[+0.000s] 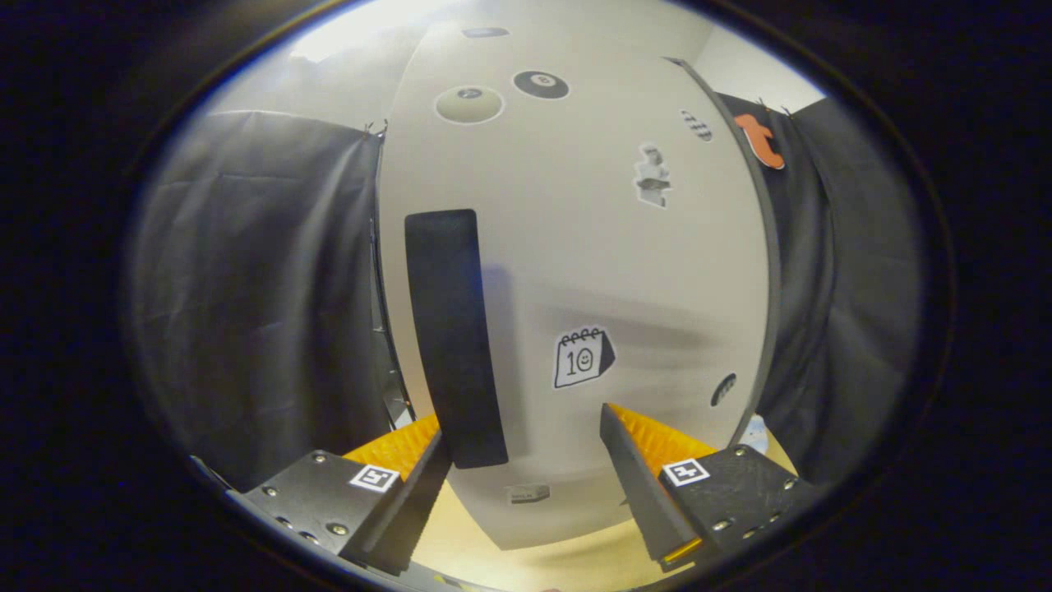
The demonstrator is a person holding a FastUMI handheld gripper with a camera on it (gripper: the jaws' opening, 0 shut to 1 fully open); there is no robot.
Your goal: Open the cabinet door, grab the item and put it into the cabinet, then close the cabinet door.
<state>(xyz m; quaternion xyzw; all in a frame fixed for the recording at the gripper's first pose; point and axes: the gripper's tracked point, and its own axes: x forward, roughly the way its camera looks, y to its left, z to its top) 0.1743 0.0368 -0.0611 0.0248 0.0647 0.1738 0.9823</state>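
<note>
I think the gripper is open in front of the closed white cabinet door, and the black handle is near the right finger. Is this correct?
Not fully. The gripper view shows the black handle near the left finger, not the right one. The rest holds: the gripper is open in front of the closed white cabinet door.

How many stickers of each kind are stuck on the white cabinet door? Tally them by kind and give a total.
Billiard-ball stickers: 2
Calendar sticker: 1
Figure sticker: 1
Small stickers too blurred to name: 4
Total: 8 on the cabinet door.
The tongs are open, their fingers at the door, one beside the lower end of the black handle.
</note>
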